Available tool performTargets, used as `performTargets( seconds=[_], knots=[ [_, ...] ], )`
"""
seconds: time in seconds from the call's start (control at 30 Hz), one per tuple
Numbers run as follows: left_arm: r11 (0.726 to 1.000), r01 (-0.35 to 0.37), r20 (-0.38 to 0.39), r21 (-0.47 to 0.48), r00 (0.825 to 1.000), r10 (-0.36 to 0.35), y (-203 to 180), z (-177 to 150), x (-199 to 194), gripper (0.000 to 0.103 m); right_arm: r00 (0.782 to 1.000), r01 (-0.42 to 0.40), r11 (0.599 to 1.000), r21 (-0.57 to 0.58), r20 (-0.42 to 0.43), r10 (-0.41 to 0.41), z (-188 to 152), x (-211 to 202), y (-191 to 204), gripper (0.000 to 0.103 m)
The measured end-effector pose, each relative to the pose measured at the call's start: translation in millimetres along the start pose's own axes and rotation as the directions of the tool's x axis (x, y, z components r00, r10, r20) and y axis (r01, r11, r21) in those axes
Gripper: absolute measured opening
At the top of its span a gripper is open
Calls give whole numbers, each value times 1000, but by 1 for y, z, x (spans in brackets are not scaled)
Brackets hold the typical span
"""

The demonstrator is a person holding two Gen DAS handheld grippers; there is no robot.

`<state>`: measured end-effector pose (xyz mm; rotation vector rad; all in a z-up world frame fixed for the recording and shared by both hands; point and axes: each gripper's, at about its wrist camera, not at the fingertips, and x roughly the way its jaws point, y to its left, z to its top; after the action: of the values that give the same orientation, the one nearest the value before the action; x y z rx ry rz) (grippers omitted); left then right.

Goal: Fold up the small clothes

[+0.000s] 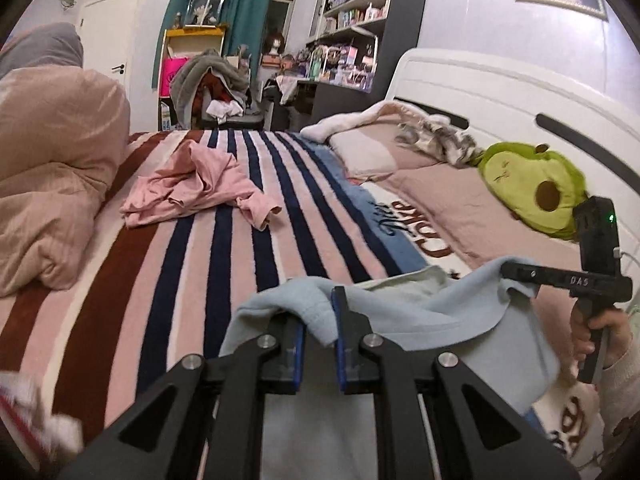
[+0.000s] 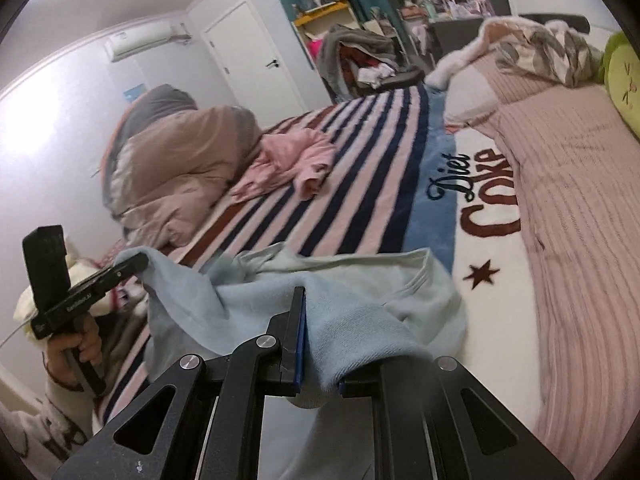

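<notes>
Both tools are clenched on the blue top, the left tool and the right tool each pinching an edge, the cloth slung between them above the bed, the pink garment beyond.

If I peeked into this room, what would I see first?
First, a light blue garment stretched up between two black grippers, the left gripper and the right gripper, each shut on an edge, above the striped blanket. Farther back on the stripes lies a crumpled pink garment. By the white headboard sits a green avocado plush.
</notes>
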<state>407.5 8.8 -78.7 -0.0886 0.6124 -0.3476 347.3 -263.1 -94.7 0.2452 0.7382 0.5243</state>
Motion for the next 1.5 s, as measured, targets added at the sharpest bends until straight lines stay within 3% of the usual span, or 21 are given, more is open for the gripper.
performTargets(
  seconds=[0.17, 0.3, 0.4, 0.5, 0.53, 0.57, 0.6, 0.67, 0.8, 0.93, 1.1, 1.23, 1.37, 1.5],
  knots=[
    [999, -34, -39, 14, 999, 34, 11, 8, 52, 9, 999, 21, 1000, 18, -40, -20, 16, 39, -30, 6],
    [997, -71, -122, 1, 990, 71, 24, 2, 89, 10, 992, 31, 998, 59, -121, -24, 17, 71, -48, 7],
    [996, -91, -146, 13, 985, 92, 28, -6, 97, 22, 981, 36, 996, 79, -192, -20, 10, 86, -57, 14],
    [994, -109, -146, 18, 983, 110, 30, -7, 94, 28, 978, 21, 995, 94, -210, 0, 5, 81, -60, 32],
    [994, -109, -141, 15, 984, 110, 29, -6, 91, 30, 979, 8, 993, 114, -201, 15, 4, 77, -62, 43],
    [994, -105, -135, 13, 985, 106, 28, -4, 87, 37, 982, 0, 990, 142, -186, 26, 5, 69, -65, 55],
    [994, -107, -125, 14, 986, 108, 27, -3, 82, 52, 985, 3, 988, 153, -171, 23, 6, 62, -66, 60],
    [991, -130, -83, 29, 988, 132, 25, 2, 67, 65, 990, 41, 990, 138, -141, -22, 11, 47, -64, 70],
    [991, -132, -22, 31, 991, 132, 22, 13, 33, 68, 992, 111, 990, 87, -75, -105, 17, 11, -53, 70],
    [995, -95, -18, 19, 995, 95, 20, 6, 3, 73, 994, 96, 995, 10, -56, -95, 14, -4, -24, 69],
    [996, -27, -91, -81, 996, 20, 24, -38, -32, 78, 993, 96, 994, -43, -65, -99, -15, -14, 12, 69],
    [984, -18, -152, -175, 988, -9, 29, -84, -62, 78, 991, 96, 994, -49, -86, -100, -59, -30, 35, 69],
    [953, 42, -187, -300, 977, -102, 36, -120, -84, 78, 994, 6, 997, 83, -106, 3, -101, -56, 41, 69],
    [912, 106, -194, -396, 961, -197, 30, -144, -77, 78, 990, -60, 945, 320, -98, 96, -141, -56, 27, 69]
  ],
)
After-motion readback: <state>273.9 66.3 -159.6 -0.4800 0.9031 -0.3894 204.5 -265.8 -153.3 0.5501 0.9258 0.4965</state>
